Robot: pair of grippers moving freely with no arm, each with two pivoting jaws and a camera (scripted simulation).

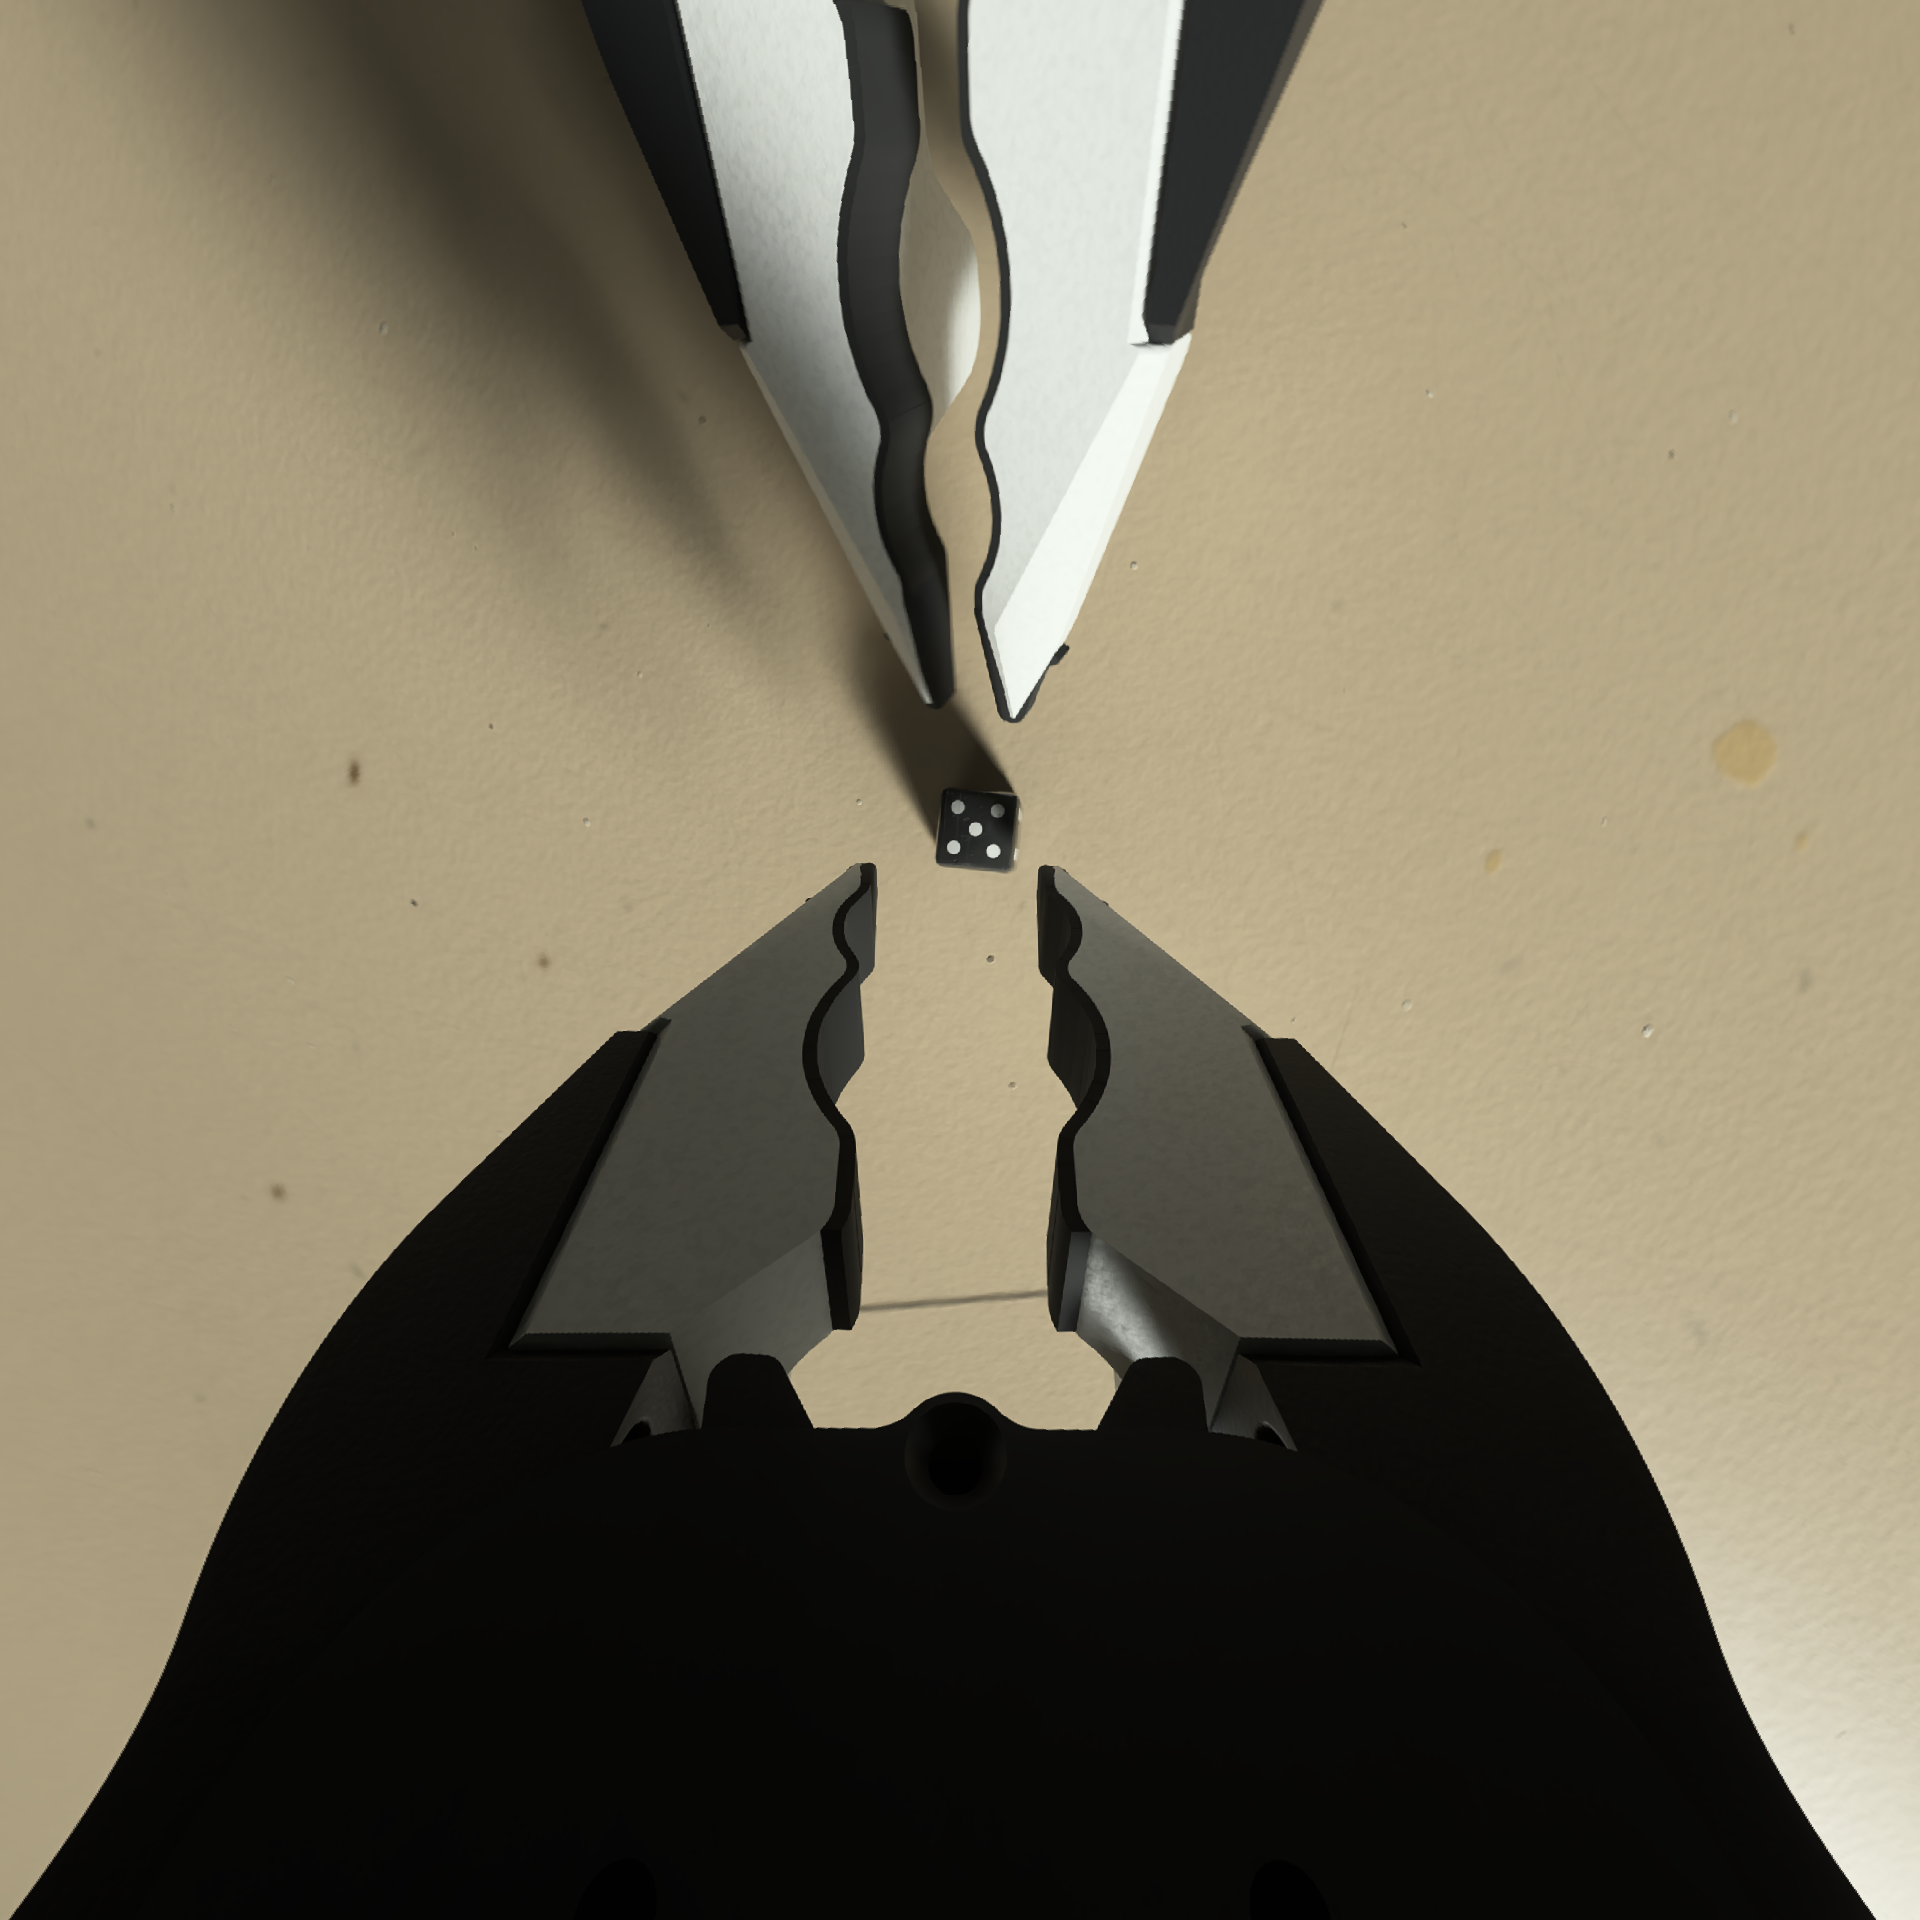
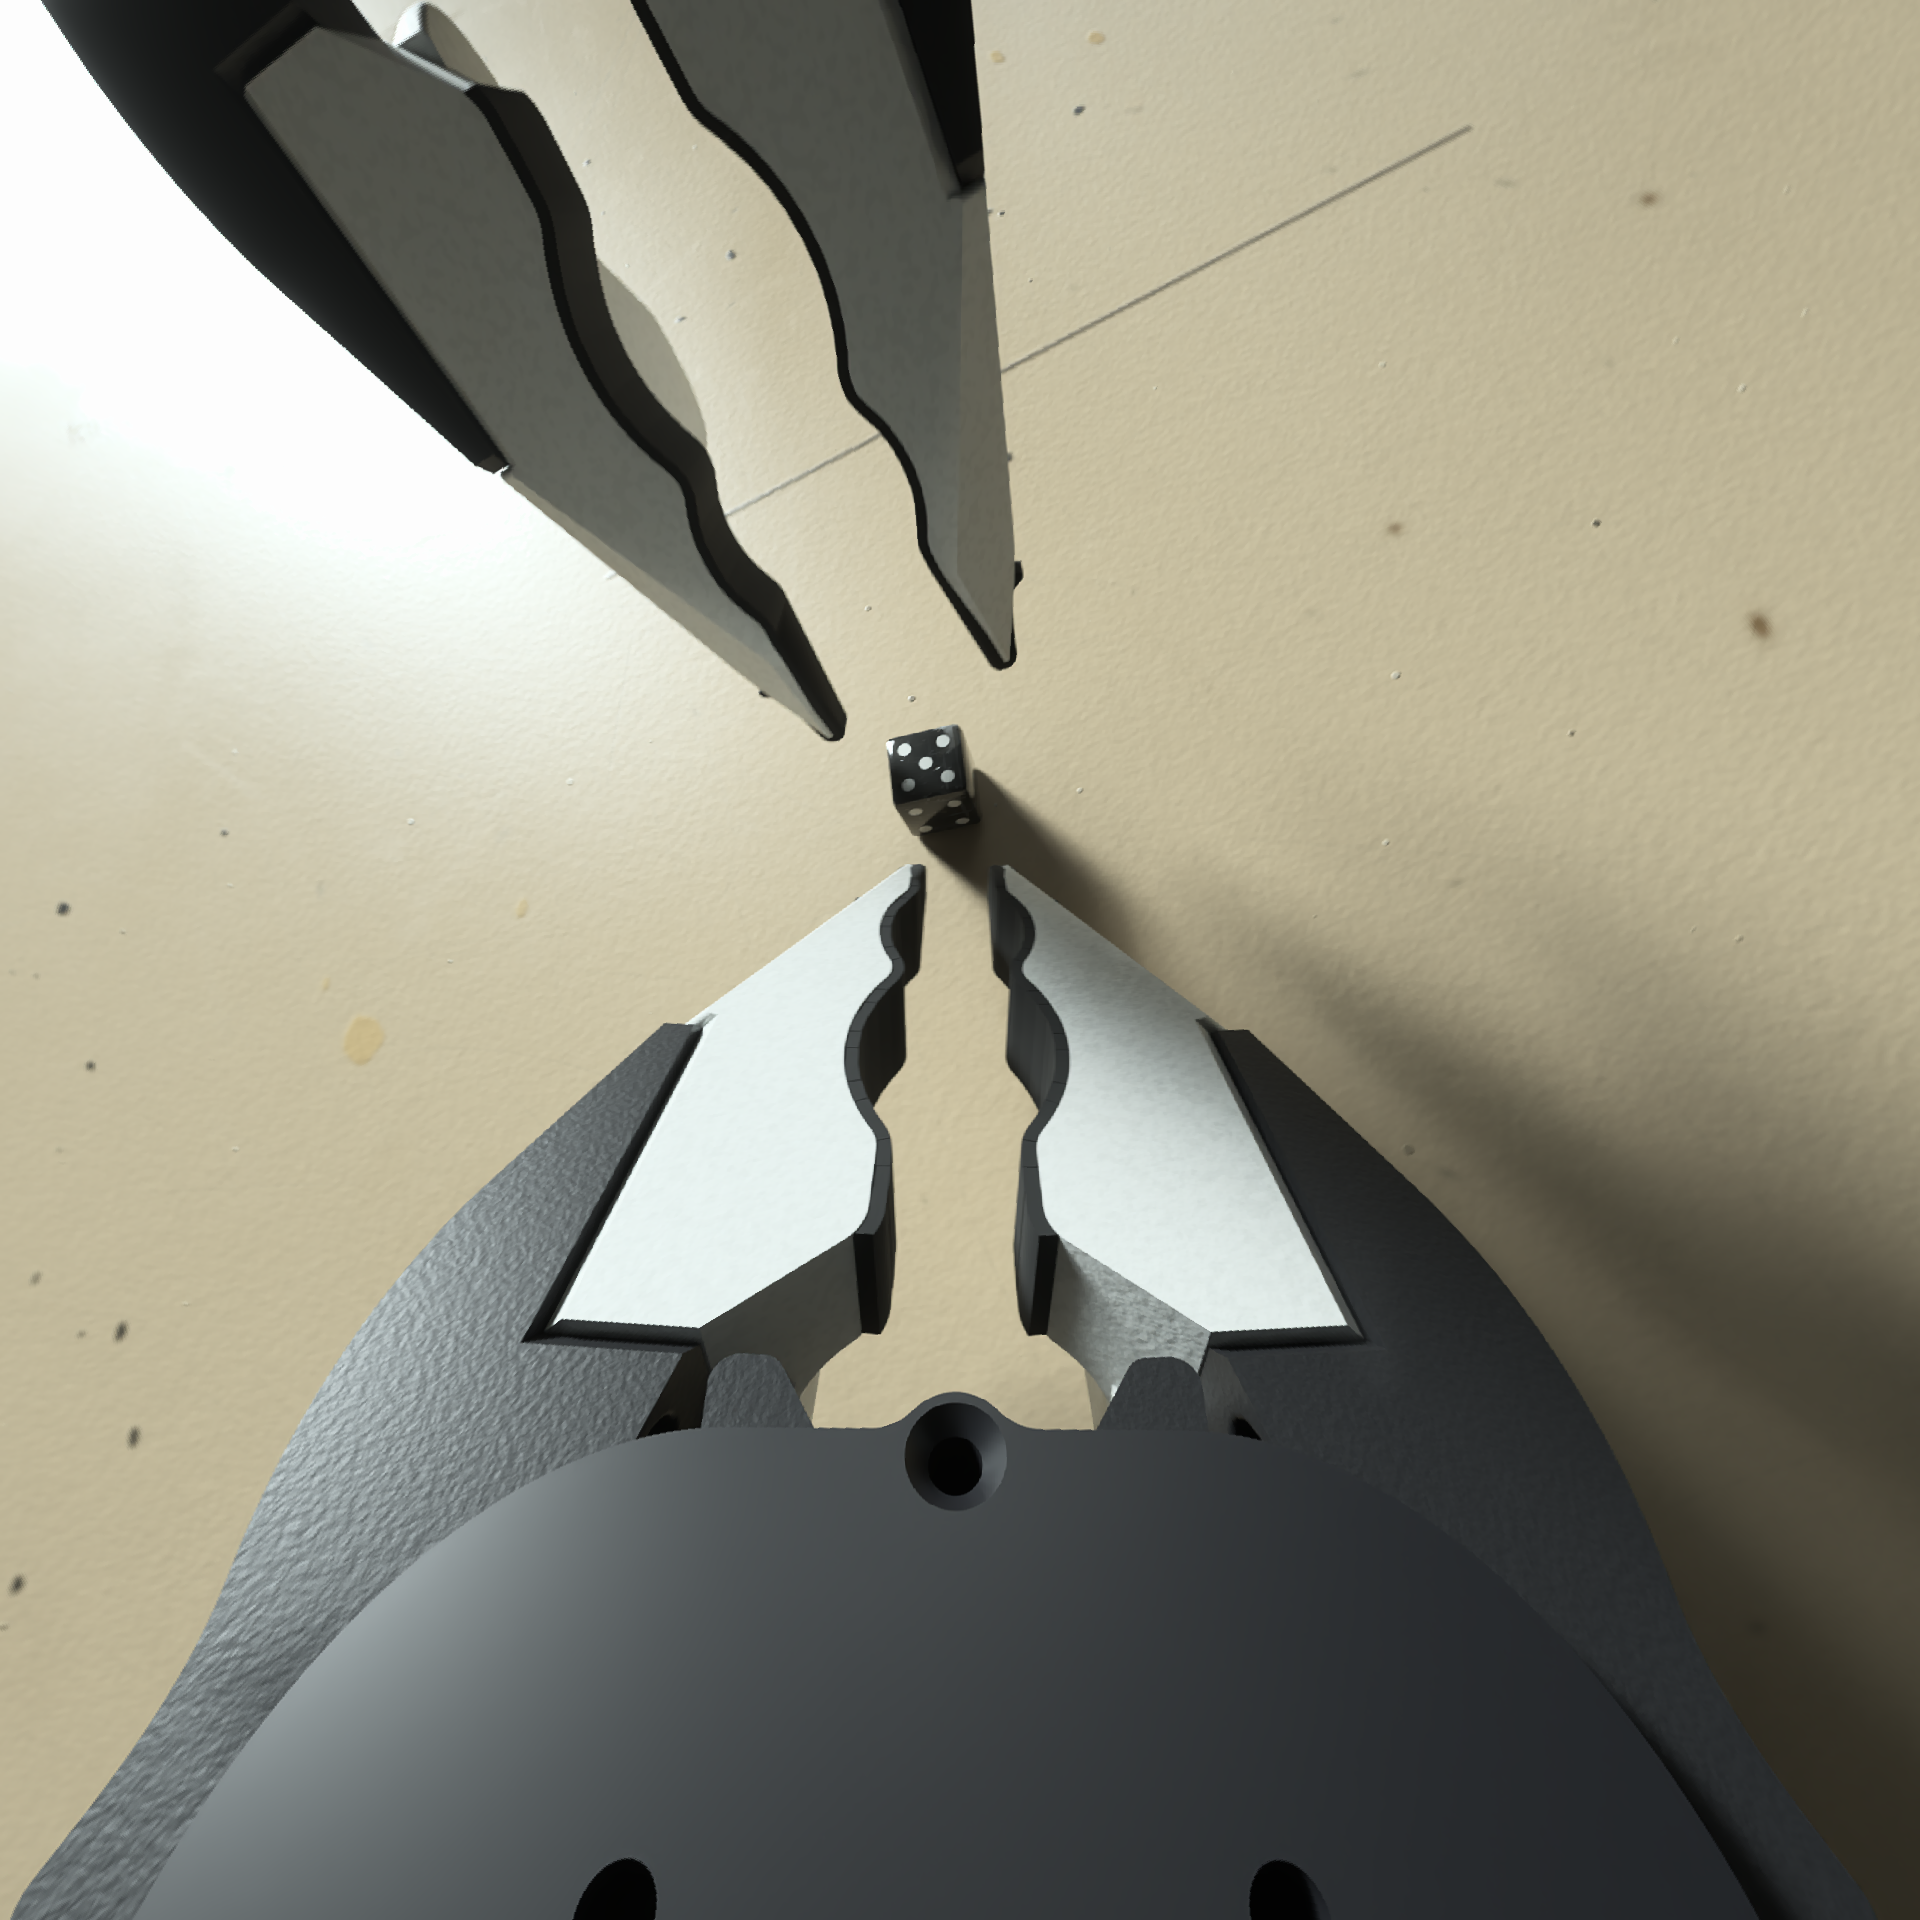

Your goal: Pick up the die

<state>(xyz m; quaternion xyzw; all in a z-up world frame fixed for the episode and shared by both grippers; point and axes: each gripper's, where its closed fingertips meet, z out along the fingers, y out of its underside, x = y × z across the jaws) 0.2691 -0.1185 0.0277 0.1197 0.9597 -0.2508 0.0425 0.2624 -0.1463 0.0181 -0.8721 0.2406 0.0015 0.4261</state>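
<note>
One die (image 1: 977,828), two claws (image 1: 956,871).

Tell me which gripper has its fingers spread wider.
The left gripper: its tips stand clearly apart beside the die, while the right gripper shows a narrower gap.

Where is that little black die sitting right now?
The die sits on the beige table, near the centre of both wrist views. It lies free between the tips of the left gripper and the right gripper, touching neither.
</note>
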